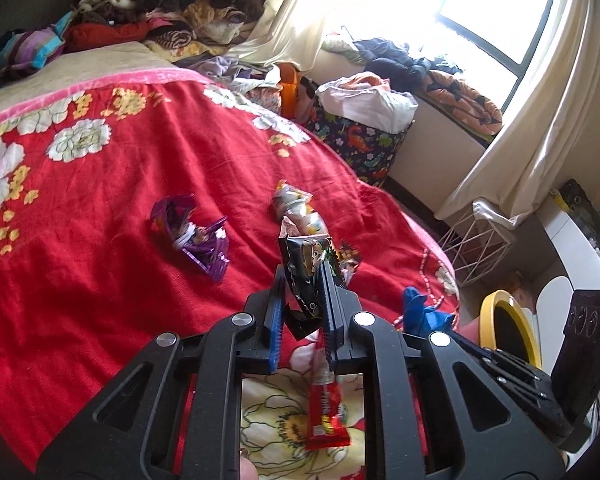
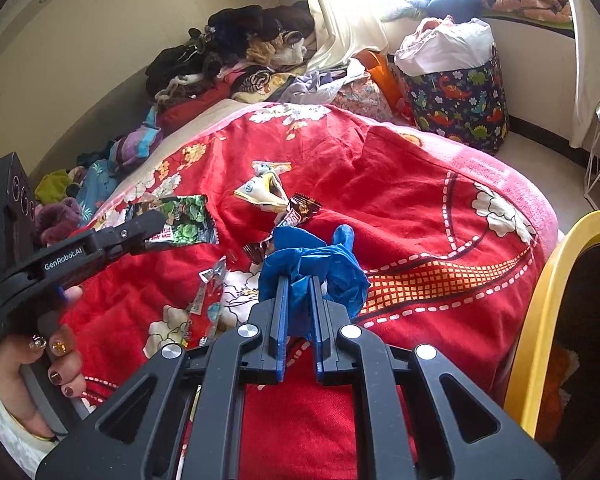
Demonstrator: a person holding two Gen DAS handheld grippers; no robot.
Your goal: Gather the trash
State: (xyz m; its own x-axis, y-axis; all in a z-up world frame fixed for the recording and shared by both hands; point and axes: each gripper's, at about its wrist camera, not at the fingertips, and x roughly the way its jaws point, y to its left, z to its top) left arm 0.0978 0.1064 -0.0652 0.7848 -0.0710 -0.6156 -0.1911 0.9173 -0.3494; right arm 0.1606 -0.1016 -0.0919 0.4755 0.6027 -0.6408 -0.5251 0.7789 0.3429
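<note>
Two hand-held grippers clamped tight: left hand-held gripper (image 1: 303, 280) on black wrapper (image 1: 306, 268), right hand-held gripper (image 2: 300, 292) on blue glove (image 2: 320, 264).

**Two wrist cameras over one bed**

Each fisheye rides behind its own claw and looks forward and down along the fingers, close above the red blanket (image 1: 100, 208). The left view faces across the bed toward the window (image 1: 496, 16) and the clothes pile (image 1: 160, 4). The right view looks up the bed from beside it (the left claw (image 2: 156, 222) shows at its left edge). Both share the blanket, the dinosaur-print bin (image 1: 364, 148), the yellow-rimmed bin (image 1: 508, 320) and the scattered wrappers.
</note>
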